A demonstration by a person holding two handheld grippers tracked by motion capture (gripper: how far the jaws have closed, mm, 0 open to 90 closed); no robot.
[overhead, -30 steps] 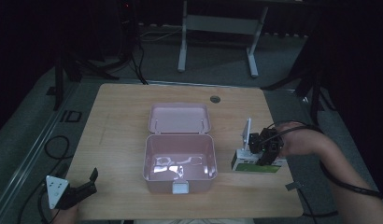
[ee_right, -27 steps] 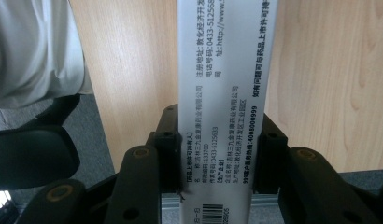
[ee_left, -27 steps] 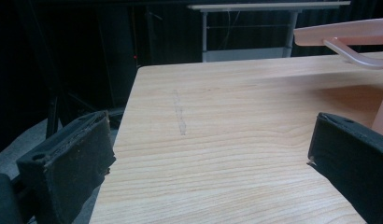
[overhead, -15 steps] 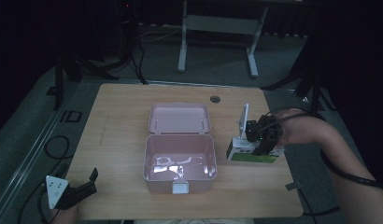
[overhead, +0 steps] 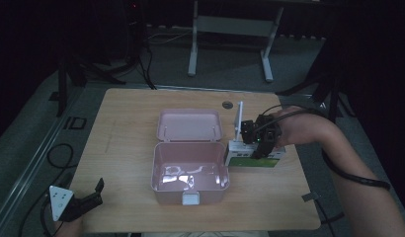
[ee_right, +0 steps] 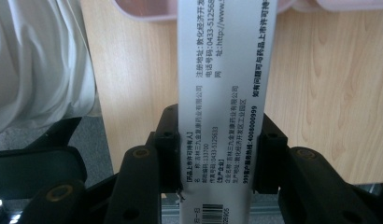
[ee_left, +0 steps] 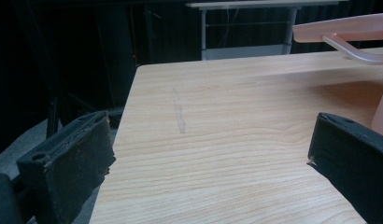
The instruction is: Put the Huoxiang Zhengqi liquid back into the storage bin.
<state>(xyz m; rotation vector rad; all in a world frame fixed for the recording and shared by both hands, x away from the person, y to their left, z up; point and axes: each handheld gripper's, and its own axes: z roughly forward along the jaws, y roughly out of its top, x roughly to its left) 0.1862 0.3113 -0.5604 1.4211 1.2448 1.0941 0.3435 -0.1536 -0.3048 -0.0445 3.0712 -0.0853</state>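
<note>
right gripper (overhead: pixel 260 143): my jaws clamped on medicine box (overhead: pixel 253 157) | change: lifted, shifted toward open pink case (overhead: pixel 189 170) | left gripper (overhead: pixel 87 200): open, idle | next: likely drop into case

wooden table (overhead: pixel 131 148) bearing pink box (overhead: pixel 189 170)

I see a dim room, dark along its far side. The light wooden bench (overhead: pixel 136 123) stands on a grey floor (overhead: pixel 52 123). Beyond its far edge stands a grey metal frame on two legs (overhead: pixel 230 29). Black cables (overhead: pixel 57 153) loop on the floor at the left.
</note>
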